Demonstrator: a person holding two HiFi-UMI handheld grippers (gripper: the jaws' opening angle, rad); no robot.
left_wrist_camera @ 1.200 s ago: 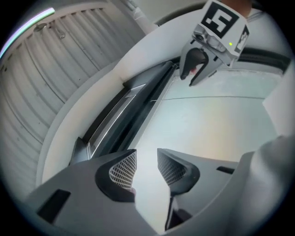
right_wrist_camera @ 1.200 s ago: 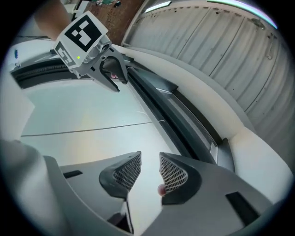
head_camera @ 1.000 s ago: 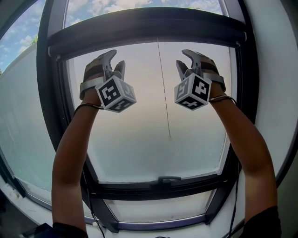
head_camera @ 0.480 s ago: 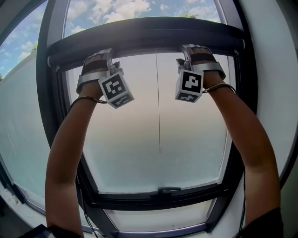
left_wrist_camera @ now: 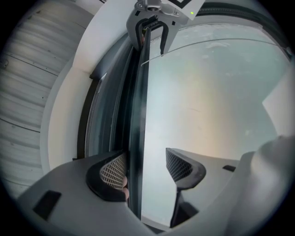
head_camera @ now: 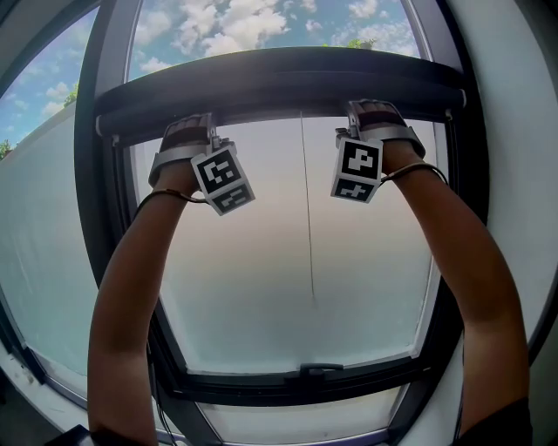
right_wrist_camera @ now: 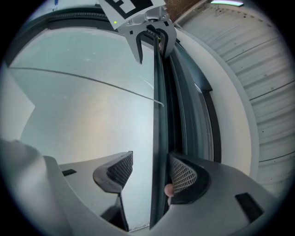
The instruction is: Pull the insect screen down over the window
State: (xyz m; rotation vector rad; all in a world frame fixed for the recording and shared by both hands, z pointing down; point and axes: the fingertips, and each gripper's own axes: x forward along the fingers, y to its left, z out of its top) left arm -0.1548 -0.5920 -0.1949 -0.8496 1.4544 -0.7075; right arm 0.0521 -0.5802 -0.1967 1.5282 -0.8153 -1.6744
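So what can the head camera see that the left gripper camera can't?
Only the head view shows the cloudy sky, both bare arms and the thin cord hanging down the pane. Only the left gripper view shows the left gripper up close: its jaws are opening, with the dark screen bar between them, plus a ribbed wall. Both show that bar, the pale pane and the right gripper.

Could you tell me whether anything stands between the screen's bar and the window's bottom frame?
Nothing visible does: below the screen's bar only a thin cord hangs in front of the pane, above the bottom frame.
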